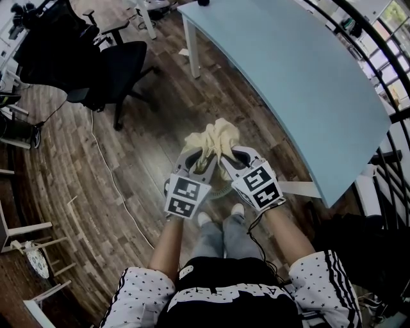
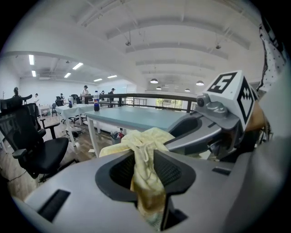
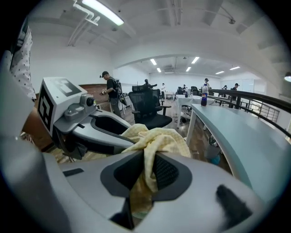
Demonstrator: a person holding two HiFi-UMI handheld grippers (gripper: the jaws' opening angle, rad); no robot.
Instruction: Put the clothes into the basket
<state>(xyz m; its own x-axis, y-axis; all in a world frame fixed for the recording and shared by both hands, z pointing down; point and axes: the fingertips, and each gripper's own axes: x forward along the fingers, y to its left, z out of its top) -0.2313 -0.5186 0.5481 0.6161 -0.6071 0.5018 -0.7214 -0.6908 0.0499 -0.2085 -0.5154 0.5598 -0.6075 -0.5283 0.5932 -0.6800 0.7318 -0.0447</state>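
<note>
Dark wood-plank floor (image 1: 83, 192) with a white cable (image 1: 106, 160) trailing across it. A long pale blue table (image 1: 288, 83) on white legs runs beside a black railing (image 3: 266, 102). A black office chair (image 1: 125, 67) stands near the table's end. White arched ceiling (image 2: 173, 36) carries round hanging lamps (image 2: 154, 81) and strip lights (image 3: 102, 11); people stand among far desks (image 2: 68, 109)

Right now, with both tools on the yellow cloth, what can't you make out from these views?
Basket: head view, nothing clearly shown; the left tool, right tool and yellow cloth cover the floor beneath them.
Cloth's lower end: both gripper views, cut off behind each tool's body.
Kind of garment: every view, too bunched to tell.
</note>
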